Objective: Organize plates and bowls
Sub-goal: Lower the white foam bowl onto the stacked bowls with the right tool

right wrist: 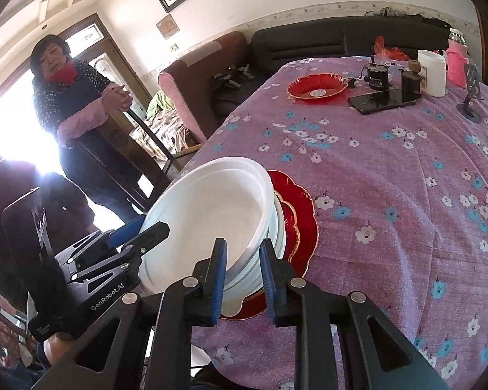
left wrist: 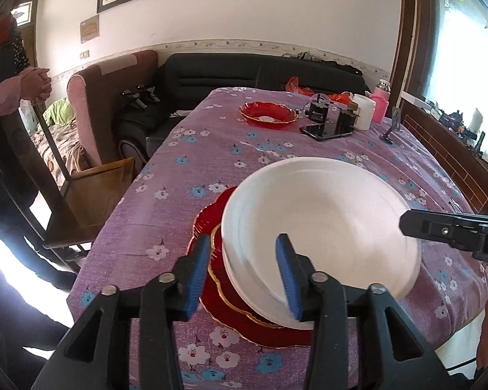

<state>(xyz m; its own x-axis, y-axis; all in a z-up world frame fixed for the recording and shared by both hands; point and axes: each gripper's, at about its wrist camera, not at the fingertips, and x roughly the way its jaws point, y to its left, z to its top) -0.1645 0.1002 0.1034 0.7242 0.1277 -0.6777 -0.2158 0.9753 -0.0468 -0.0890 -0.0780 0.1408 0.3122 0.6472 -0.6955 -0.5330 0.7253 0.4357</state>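
Observation:
A white bowl (left wrist: 322,221) (right wrist: 211,208) sits nested on other white bowls, on top of gold-edged red plates (left wrist: 231,312) (right wrist: 296,214) near the table's front edge. My left gripper (left wrist: 243,274) (right wrist: 140,230) is open and straddles the bowl's near rim, one blue pad inside the bowl and the other outside, well away from it. At the opposite rim, my right gripper (right wrist: 243,279) (left wrist: 406,224) has the bowl rims between its pads, and it looks open. One more red dish (left wrist: 268,114) (right wrist: 317,87) lies at the far end.
Far right of the floral tablecloth (left wrist: 185,169) hold a phone (left wrist: 325,130), small black devices, a white jar (left wrist: 364,112), a pink bottle (left wrist: 382,104) and a phone stand (left wrist: 392,130). A person (right wrist: 78,104) stands left of the table behind a wooden chair (left wrist: 91,195). A sofa lies beyond.

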